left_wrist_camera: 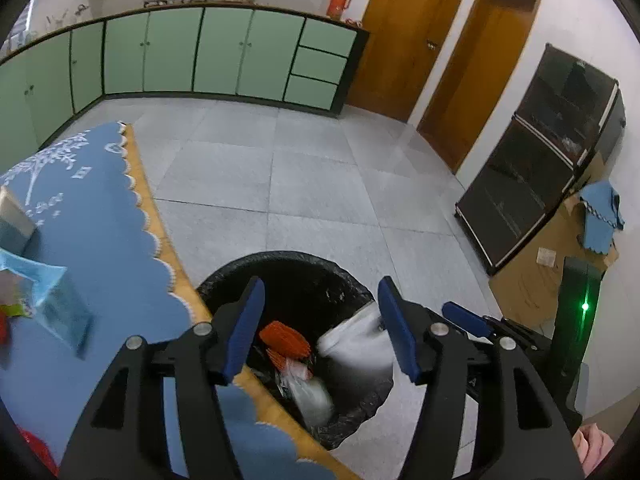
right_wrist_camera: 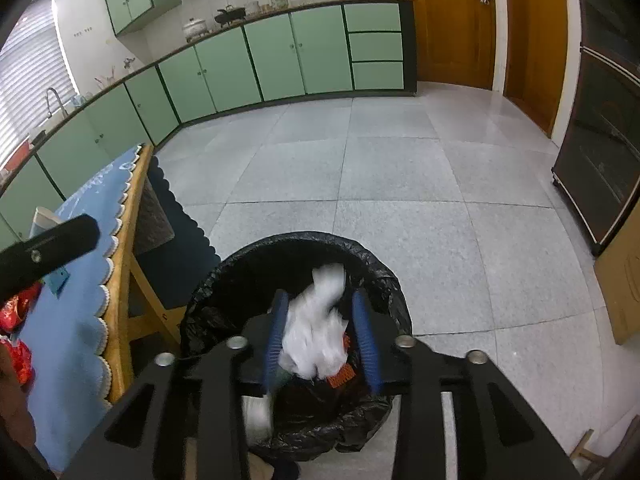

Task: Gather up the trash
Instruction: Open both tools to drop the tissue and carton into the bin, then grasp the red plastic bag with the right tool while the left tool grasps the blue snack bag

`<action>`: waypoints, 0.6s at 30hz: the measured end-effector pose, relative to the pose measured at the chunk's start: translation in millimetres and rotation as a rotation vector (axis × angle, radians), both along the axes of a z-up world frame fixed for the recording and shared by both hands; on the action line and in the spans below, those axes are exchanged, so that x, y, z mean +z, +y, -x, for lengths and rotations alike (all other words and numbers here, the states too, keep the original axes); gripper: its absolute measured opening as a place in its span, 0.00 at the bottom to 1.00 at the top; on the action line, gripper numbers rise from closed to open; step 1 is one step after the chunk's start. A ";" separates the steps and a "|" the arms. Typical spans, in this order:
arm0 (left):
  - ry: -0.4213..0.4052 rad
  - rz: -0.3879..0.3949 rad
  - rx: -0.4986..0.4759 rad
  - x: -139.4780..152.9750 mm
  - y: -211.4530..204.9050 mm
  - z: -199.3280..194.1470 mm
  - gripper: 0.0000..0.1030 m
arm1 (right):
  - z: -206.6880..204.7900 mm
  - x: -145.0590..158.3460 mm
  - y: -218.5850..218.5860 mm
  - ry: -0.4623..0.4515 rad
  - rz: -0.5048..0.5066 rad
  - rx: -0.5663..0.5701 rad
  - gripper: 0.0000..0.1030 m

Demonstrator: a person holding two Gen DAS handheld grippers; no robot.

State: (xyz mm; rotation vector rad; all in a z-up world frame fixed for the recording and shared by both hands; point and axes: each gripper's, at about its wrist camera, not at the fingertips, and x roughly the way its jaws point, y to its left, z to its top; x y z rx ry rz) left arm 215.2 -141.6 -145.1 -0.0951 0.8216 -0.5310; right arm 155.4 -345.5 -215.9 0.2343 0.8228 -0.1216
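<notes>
White trash between right jaws over bin rim; left jaws wide, empty

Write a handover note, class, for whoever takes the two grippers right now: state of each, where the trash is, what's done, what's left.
Left gripper: open, empty, over the black-lined trash bin.
Right gripper: also over the bin; white crumpled trash sits blurred between its fingers, and whether they grip it or have let go is unclear.
Done: an orange item and clear plastic lie in the bin.
Left: confirm the white piece drops, then fetch the red wrappers and light blue packet on the blue-clothed table.
</notes>
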 end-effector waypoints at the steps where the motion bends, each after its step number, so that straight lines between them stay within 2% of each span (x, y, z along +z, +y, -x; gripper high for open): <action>1: -0.007 0.002 0.009 2.9 4.1 2.3 0.57 | 0.5 2.3 1.1 -0.006 0.001 0.002 0.42; 8: -0.103 -0.034 0.099 31.2 47.6 36.3 0.65 | 12.7 31.4 31.4 -0.077 -0.014 0.075 0.56; 10: -0.136 -0.063 0.153 37.2 70.5 50.9 0.65 | 15.7 42.5 47.0 -0.107 -0.014 0.112 0.58; 14: -0.186 -0.129 0.252 44.8 114.6 77.4 0.65 | 20.4 61.4 85.5 -0.158 -0.031 0.212 0.60; 18: -0.189 -0.160 0.365 46.7 166.9 100.0 0.65 | 26.4 69.8 128.7 -0.186 -0.065 0.318 0.60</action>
